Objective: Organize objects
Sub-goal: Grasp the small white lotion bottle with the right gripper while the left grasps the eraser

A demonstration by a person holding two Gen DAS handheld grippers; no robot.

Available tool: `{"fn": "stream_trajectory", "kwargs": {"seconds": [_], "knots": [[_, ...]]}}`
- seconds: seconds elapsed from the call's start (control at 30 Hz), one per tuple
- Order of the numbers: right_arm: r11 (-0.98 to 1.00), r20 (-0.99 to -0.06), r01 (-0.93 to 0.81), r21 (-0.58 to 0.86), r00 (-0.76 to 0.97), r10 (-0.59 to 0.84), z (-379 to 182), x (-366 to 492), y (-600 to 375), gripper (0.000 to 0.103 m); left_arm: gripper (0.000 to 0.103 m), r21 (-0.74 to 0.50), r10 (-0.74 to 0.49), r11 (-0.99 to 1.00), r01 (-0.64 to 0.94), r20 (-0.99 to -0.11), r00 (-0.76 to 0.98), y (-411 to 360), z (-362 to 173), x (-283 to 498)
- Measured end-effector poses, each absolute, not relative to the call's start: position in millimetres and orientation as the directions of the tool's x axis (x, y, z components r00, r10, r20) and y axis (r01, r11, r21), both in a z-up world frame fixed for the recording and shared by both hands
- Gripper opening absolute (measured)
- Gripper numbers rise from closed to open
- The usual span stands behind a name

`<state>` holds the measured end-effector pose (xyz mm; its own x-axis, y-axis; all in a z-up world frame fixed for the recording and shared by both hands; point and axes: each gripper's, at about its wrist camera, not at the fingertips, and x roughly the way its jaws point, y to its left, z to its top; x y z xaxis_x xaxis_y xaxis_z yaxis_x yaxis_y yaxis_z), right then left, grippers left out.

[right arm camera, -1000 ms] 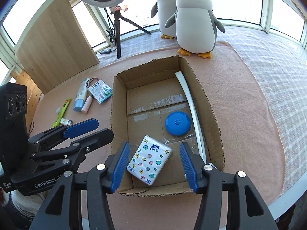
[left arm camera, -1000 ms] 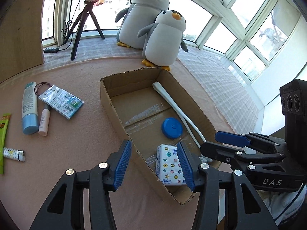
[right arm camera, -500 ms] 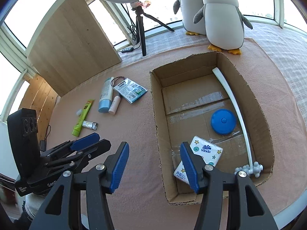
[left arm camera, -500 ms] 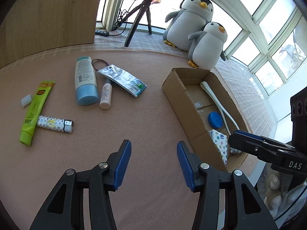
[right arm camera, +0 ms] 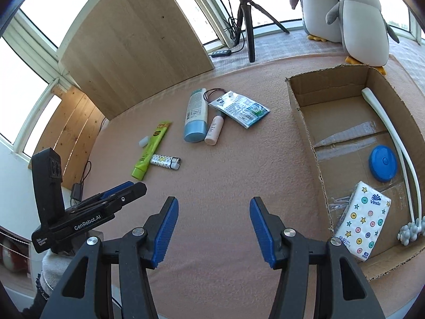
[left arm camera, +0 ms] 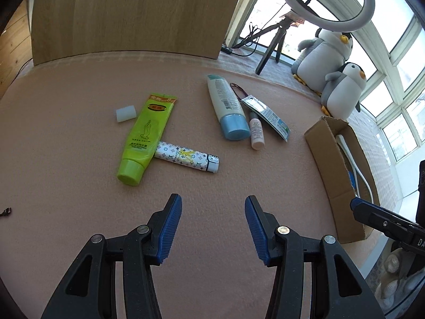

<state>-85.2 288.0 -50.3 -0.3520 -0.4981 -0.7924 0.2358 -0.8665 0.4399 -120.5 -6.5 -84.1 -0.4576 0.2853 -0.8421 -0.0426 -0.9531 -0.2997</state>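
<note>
Left gripper (left arm camera: 213,220): blue-padded jaws stand apart, nothing between them; it hangs over bare pink felt table cover (left arm camera: 79,212)
Right gripper (right arm camera: 213,222): blue pads likewise apart and empty, over bare felt, just left of the box
Box: open brown cardboard box (right arm camera: 305,122) at the right of the table; already holds a white star-printed tissue pack (right arm camera: 364,228), a round blue lid (right arm camera: 382,162) and a long white plastic handle (right arm camera: 390,133)
Loose items: lime-green squeeze tube (left arm camera: 144,138), white monogram-print cylinder (left arm camera: 186,159), small white cap (left arm camera: 125,112), white tube with pale blue cap (left arm camera: 228,106), small pink bottle (left arm camera: 256,130), silver foil sachet (left arm camera: 268,114) with a thin dark hair loop (left arm camera: 239,90) beside it
Nearest target: the monogram-print cylinder, as I judge it; it lies just ahead of the left gripper's tips and slightly to their left, one end tucked under the green tube
Long axis: the cylinder runs roughly crosswise to the left gripper's pointing line, so the jaws' gap lies along it; a wrist roll looks needed before closing
Nearer hand: left; in the right wrist view the cylinder sits well off to the left, past the left gripper
Risk: pulling the cylinder may drag the green tube resting on its end
</note>
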Motion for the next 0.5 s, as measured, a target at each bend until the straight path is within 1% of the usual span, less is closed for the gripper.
{"fn": "stream_trajectory", "kwargs": {"seconds": [0.13,0.23,0.5], "knots": [[-0.857,-0.797,0.228,0.462,-0.317,-0.514,-56.4,-86.3,274.8,0.053,0.053,-0.29,0.268,-0.957,-0.025,-0.845,-0.462,-27.1,-87.5,-135.3],[-0.852,-0.801,0.228,0.472,-0.294,-0.522,-59.7,-84.3,267.4,0.053,0.053,-0.309,0.269,-0.951,0.004,-0.837,-0.477,-41.5,-84.7,-147.9],[-0.852,-0.801,0.202,0.483,-0.291,-0.523,-55.9,-84.2,272.2,0.053,0.053,-0.307,0.23,-0.95,0.063,-0.821,-0.523,-81.1,-73.1,-180.9]]}}
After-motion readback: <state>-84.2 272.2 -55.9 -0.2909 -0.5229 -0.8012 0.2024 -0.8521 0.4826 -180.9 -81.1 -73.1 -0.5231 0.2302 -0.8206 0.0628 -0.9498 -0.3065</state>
